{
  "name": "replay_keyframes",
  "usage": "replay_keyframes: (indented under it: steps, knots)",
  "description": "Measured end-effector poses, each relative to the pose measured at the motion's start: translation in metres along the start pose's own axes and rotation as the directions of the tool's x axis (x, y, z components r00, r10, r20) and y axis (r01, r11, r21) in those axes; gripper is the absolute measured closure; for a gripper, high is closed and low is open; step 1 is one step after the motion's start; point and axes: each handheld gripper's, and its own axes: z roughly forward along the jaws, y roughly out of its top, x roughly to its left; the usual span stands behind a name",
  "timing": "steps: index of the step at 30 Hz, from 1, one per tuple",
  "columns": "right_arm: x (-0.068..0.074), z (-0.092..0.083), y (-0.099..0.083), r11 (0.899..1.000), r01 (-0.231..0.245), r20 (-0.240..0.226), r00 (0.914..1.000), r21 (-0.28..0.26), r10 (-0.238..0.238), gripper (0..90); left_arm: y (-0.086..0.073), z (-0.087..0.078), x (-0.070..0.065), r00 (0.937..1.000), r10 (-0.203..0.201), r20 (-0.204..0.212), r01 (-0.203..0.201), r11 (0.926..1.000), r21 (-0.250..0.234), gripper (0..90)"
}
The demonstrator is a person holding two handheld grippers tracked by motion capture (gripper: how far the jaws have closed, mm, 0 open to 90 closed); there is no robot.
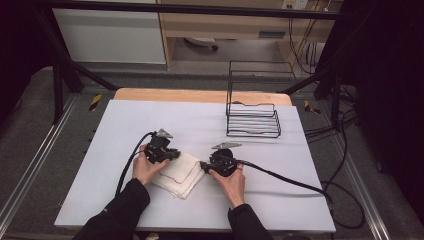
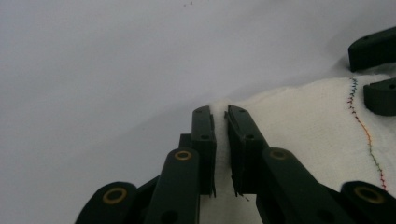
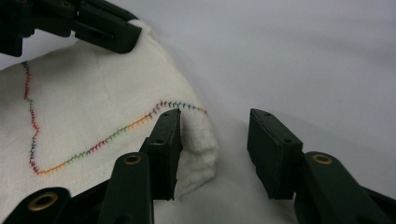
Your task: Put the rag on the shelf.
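Note:
A folded white cloth (image 1: 181,173) with a rainbow-stitched line lies on the white table (image 1: 150,115) in front of the person. My left gripper (image 1: 174,155) is at the cloth's far left corner. In the left gripper view its jaws (image 2: 220,113) are shut on a raised pinch of the cloth (image 2: 303,121). My right gripper (image 1: 204,165) is at the cloth's right corner. In the right gripper view its jaws (image 3: 215,123) straddle that thick folded corner (image 3: 198,140). One pad touches the cloth and the other stands apart from it, so this gripper is open.
A black wire rack (image 1: 252,120) stands at the back right of the table. Cables trail from both grippers, the right one running across the table toward its right edge. A wooden board edge shows behind the table.

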Motion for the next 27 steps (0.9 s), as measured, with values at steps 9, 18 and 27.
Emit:
replay_keyframes:
  steps: [9, 18, 27]
  knots:
    - [0.005, 0.0, -0.004, 0.999, -0.04, -0.039, 0.9984, -0.002, 0.04, 66.3, 0.001, -0.008, -0.001, 1.0, -0.007, 0.005, 0.007, 0.9997, -0.022, 82.6]
    - [0.008, 0.001, -0.006, 0.998, -0.067, -0.058, 0.9961, -0.019, 0.066, 83.9, -0.001, -0.015, -0.002, 0.9999, -0.003, 0.013, 0.004, 0.9988, -0.049, 82.6]
    - [0.012, -0.017, 0.001, 0.995, -0.05, -0.102, 0.9939, -0.081, 0.041, 84.7, -0.003, -0.038, -0.004, 0.9995, -0.013, 0.029, 0.016, 0.9922, -0.123, 82.6]
